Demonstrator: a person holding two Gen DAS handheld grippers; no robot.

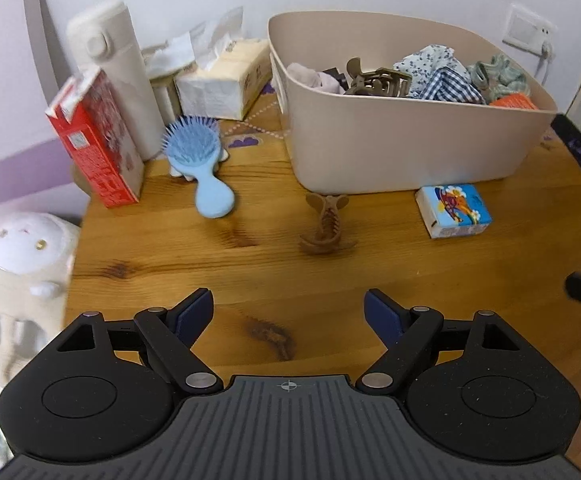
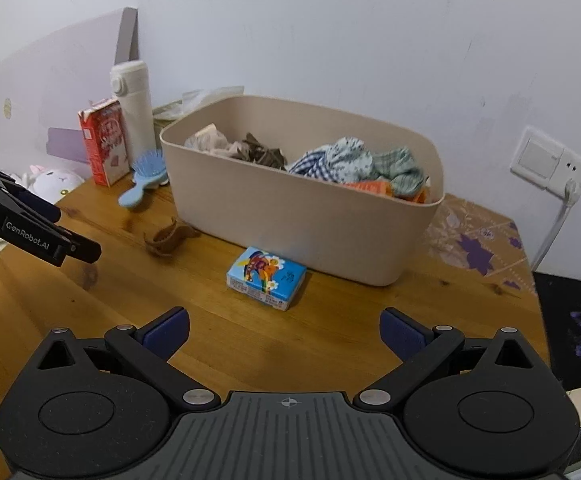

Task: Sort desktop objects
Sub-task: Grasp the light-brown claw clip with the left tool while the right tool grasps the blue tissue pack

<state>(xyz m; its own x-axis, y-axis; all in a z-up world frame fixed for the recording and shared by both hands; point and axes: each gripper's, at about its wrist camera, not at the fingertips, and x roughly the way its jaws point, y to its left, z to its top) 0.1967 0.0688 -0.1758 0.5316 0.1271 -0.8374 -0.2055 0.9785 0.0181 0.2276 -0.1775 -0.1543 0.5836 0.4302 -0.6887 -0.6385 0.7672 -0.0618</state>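
Three loose items left on the tabletop (image 1: 138, 264): brown hair claw (image 1: 324, 220), small blue box (image 2: 266, 277), blue hairbrush (image 1: 200, 160). Beige bin (image 2: 290, 216) already holds another claw clip, scrunchies and cloth bits, so sorting looks partly done. Milk carton (image 1: 98, 144), white bottle (image 1: 114, 72) and tissue pack (image 1: 222, 80) stand at the back; unclear if they count. Left gripper (image 1: 288, 312): jaws spread wide, empty, touching nothing, claw ahead of it. Right gripper (image 2: 284, 330): jaws wide apart, empty, blue box just in front, near the bin wall.
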